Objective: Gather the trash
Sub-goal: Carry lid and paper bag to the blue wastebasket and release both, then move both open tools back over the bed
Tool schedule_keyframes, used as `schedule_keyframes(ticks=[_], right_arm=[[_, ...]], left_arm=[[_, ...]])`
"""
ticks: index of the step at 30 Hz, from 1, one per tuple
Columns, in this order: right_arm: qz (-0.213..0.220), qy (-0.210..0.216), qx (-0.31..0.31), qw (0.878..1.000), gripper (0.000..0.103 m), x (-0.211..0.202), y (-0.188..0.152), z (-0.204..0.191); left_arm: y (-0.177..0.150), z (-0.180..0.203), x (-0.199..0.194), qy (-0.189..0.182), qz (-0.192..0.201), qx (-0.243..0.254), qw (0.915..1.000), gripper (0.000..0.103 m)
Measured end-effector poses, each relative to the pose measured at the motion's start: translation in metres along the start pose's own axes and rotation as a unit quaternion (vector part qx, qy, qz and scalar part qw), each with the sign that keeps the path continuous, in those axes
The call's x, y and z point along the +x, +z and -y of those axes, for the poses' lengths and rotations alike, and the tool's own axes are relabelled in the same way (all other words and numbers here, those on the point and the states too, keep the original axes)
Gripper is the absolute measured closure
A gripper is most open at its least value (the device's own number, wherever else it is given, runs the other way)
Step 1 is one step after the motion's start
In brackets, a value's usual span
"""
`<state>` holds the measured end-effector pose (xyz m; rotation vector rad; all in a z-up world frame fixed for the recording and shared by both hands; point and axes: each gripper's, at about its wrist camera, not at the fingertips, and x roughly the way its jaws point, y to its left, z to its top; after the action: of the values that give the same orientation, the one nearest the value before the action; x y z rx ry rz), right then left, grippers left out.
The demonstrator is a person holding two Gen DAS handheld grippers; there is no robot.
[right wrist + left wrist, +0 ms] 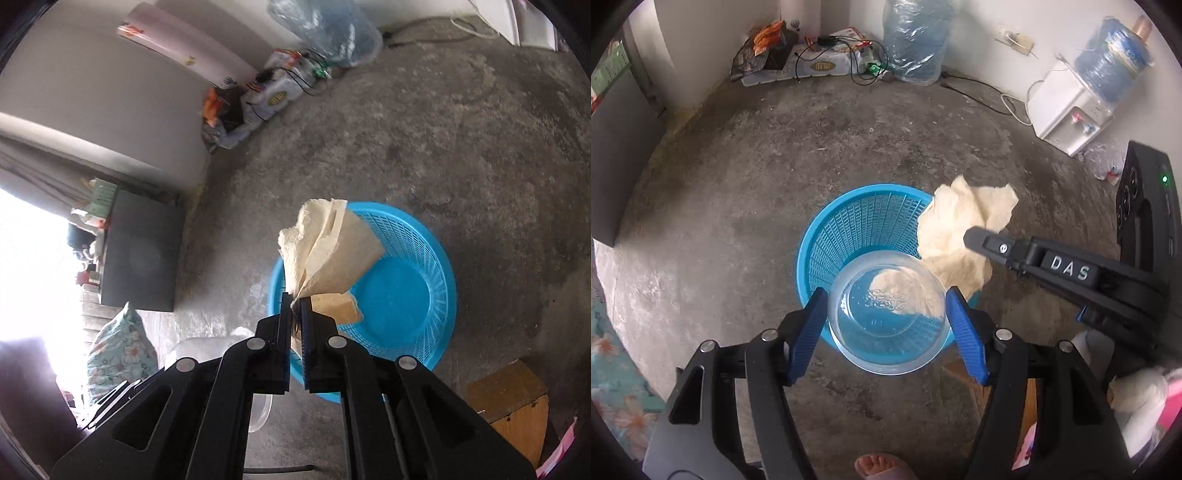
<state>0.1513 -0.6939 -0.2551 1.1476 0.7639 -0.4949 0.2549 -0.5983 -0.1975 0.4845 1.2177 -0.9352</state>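
Note:
A round blue mesh basket [857, 221] stands on the concrete floor. My left gripper [886, 295] hangs over its near rim, its blue pads [809, 328] shut on the sides of a clear plastic cup [886, 325], seen mouth-up. From the right my right gripper [975, 240] reaches in with a crumpled cream paper [960, 225] beside the basket's right rim. In the right wrist view the right gripper [293, 299] pinches a corner of the paper [328, 243] between narrowly parted pads, above the basket [406, 295], whose bottom looks bare.
A white water dispenser [1067, 110] stands far right, and a wrapped blue water jug [916, 37] with cables [864, 62] sits by the far wall. A dark cabinet [144, 254], a floral cushion [118, 350] and a cardboard box [509, 398] flank the basket. A person's toes [879, 467] show below.

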Motion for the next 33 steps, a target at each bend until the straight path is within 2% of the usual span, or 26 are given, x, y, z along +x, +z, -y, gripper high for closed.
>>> schedule_keyframes(ticks=[1, 2, 5, 10, 14, 20, 24, 29, 33], right_arm=[[-0.008, -0.009, 0.007, 1.000, 0.071, 0.006, 0.002, 0.005], [-0.008, -0.013, 0.014, 1.000, 0.064, 0.009, 0.003, 0.009], [-0.014, -0.024, 0.012, 1.000, 0.055, 0.014, 0.003, 0.014], [0.011, -0.017, 0.011, 1.000, 0.055, 0.001, -0.010, 0.016], [0.049, 0.006, 0.013, 0.999, 0.055, -0.029, -0.024, 0.007], [0.123, 0.022, -0.042, 0.991, 0.054, -0.103, -0.073, -0.041], [0.162, 0.023, -0.102, 0.981, 0.047, -0.156, -0.114, -0.083], [0.208, 0.021, -0.203, 0.957, 0.033, -0.211, -0.173, -0.139], [0.223, 0.044, -0.268, 0.936, 0.019, -0.240, -0.218, -0.176]], left_arm=[[0.000, -0.001, 0.006, -0.001, -0.003, -0.011, 0.9999, 0.037], [0.001, -0.004, 0.011, -0.003, -0.005, -0.024, 0.9997, 0.032], [0.002, -0.009, 0.015, -0.012, 0.000, -0.047, 0.9988, 0.031], [0.000, -0.015, -0.003, -0.007, 0.026, -0.047, 0.9985, 0.031], [-0.002, -0.021, -0.039, -0.018, 0.052, -0.055, 0.9970, 0.031], [-0.025, -0.032, -0.144, -0.033, 0.129, -0.025, 0.9908, 0.031], [-0.060, -0.053, -0.226, -0.044, 0.176, -0.015, 0.9832, 0.031], [-0.134, -0.083, -0.323, -0.057, 0.238, -0.006, 0.9696, 0.031], [-0.202, -0.102, -0.384, -0.057, 0.272, -0.017, 0.9605, 0.031]])
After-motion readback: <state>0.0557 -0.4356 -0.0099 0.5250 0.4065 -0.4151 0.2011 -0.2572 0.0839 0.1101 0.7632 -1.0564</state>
